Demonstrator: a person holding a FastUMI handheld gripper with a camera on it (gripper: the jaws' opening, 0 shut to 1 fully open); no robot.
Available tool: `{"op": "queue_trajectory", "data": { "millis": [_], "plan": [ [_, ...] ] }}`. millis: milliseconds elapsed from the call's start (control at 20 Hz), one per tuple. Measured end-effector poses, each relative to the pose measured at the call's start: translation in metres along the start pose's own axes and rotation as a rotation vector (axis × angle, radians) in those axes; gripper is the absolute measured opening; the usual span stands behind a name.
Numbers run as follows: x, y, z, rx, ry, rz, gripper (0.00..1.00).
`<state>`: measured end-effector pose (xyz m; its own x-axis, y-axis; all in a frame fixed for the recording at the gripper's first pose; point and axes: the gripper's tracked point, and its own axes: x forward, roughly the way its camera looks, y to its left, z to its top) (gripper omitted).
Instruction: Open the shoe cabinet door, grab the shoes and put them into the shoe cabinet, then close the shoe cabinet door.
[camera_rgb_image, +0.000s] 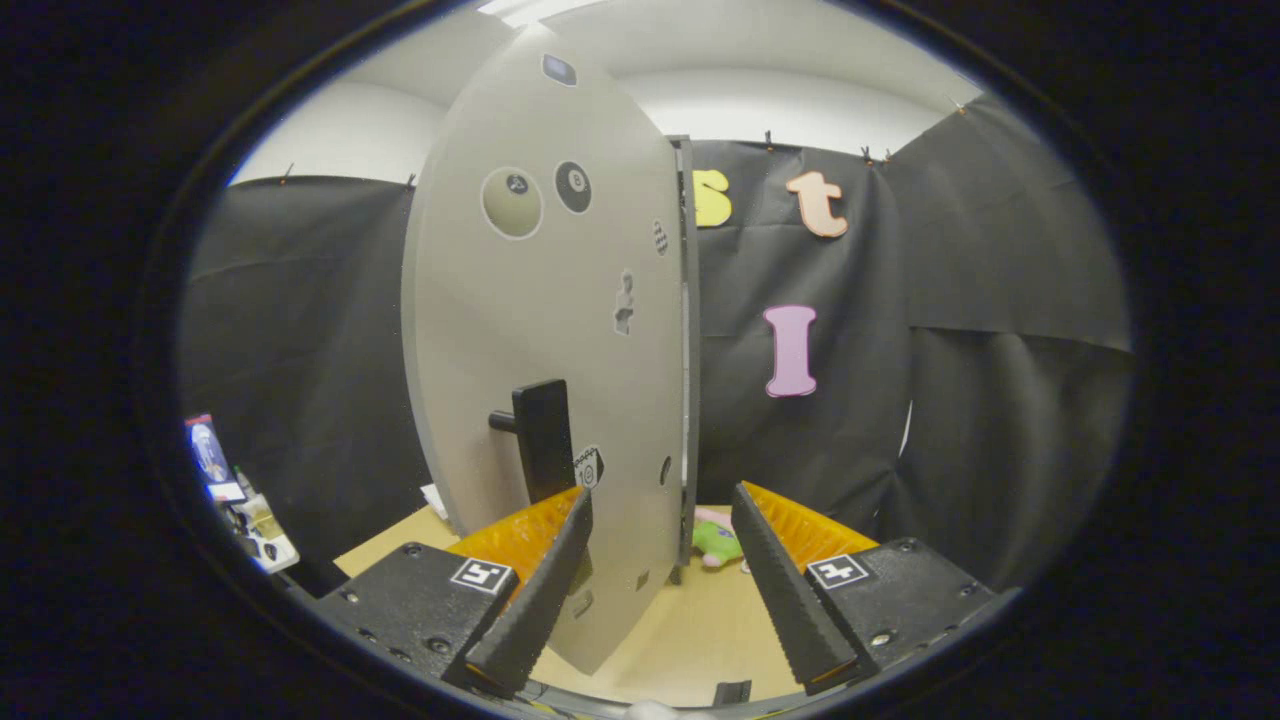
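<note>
- One shoe cabinet door (540, 330), swung open, stands edge-on just ahead of the gripper (660, 520), its lower edge between the spread, empty fingers.
- One black handle (540, 438) sits above the left finger (545, 580).
- One green-pink shoe (718, 540) lies beyond the fingers on the wooden floor (700, 620).

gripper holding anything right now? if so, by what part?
Nothing held. The hand-held gripper is open; the cabinet door's lower edge sits between its fingers without being clamped, and the black handle is ungripped.

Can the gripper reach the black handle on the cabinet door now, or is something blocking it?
Probably yes. The gripper is open, and the black handle stands just ahead of its left finger on the cabinet door, with nothing between them.
</note>
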<state>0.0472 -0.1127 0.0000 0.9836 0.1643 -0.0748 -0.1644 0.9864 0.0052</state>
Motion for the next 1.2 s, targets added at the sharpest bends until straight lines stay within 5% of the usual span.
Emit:
{"op": "queue_trajectory", "data": {
  "millis": [550, 1200],
  "plan": [
    [0.063, 0.123, 0.001, 0.004, 0.003, 0.03, 0.96],
    [0.047, 0.154, 0.005, 0.002, -0.004, -0.038, 0.97]
  ]
}}
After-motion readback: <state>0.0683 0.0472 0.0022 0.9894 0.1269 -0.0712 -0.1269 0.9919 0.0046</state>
